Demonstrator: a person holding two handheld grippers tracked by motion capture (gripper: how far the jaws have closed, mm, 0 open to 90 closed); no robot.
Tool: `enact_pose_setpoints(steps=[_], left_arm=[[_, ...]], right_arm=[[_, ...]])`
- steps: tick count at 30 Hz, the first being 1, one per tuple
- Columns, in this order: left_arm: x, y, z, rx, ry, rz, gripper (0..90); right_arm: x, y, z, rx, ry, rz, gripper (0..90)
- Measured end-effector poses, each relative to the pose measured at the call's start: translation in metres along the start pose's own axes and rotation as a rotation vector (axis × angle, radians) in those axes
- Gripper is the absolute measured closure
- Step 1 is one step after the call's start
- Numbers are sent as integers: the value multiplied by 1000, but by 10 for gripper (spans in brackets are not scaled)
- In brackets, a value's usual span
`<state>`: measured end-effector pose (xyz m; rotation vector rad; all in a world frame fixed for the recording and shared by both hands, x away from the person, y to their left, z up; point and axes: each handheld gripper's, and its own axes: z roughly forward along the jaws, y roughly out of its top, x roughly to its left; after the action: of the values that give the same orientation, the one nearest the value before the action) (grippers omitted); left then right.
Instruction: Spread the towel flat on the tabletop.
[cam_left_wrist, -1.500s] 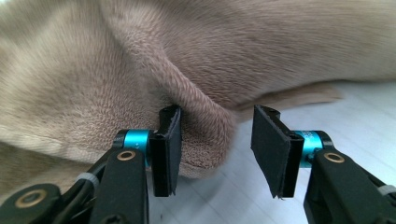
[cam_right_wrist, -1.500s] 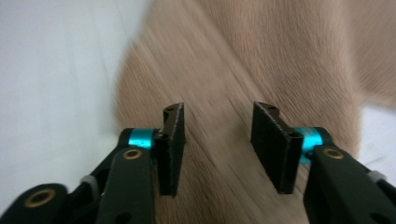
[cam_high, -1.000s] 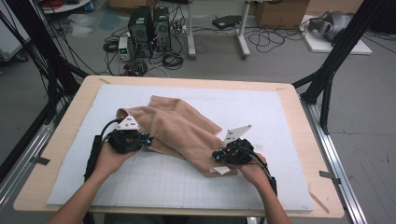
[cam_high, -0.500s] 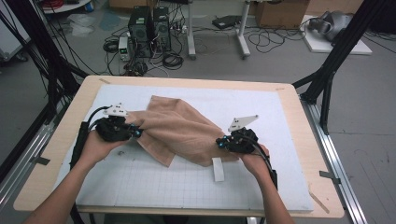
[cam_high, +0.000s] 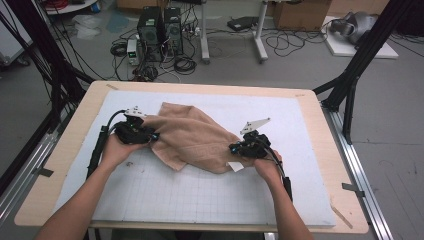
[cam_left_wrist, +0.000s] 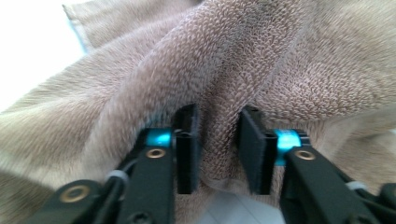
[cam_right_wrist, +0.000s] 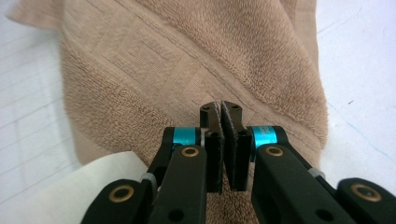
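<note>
The left hand-held gripper, jaws just opening, straddles the tan towel, whose opposite edge the right hand-held gripper pinches.

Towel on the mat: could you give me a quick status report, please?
Left tongs just opened, a towel fold loose between them. Right tongs shut on towel edge beside its white label. Towel rumpled on the mat. Nothing in the way.

A lab: computer towers, tangled floor cables, black rig struts.
</note>
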<state>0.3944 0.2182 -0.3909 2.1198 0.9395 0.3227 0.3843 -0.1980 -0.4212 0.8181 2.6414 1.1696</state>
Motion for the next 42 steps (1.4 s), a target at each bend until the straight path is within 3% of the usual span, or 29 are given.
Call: enact_pose_setpoints(steps=[5,9,12,16,19,21,25,32,37,42], left_arm=[[-16,1,-29,-71,-25,21,564],[-37,-7,-38,-88,-69,58,548],[-53,-17,-31,-68,-88,92,553],[-66,-31,-2,18,-117,115,586],[-69,-35,15,74,-123,129,630],[-69,-37,24,85,-138,114,638],[-70,-39,29,81,-124,127,634],[-82,-41,31,64,-22,215,730],[-77,-41,29,53,-52,179,807],[-73,-40,18,45,-82,154,838]], right_arm=[[7,0,-12,-16,6,-18,873],[12,-2,-21,-36,-5,-23,817],[14,-7,-27,-34,2,-37,722],[14,-18,-25,11,23,-35,669],[13,-25,-19,58,11,-44,651],[12,-28,-15,78,1,-47,649],[12,-29,-7,89,-2,-50,652],[13,-29,-5,85,-2,-32,785],[14,-28,-5,86,16,-42,866],[19,-27,-9,92,67,-60,872]])
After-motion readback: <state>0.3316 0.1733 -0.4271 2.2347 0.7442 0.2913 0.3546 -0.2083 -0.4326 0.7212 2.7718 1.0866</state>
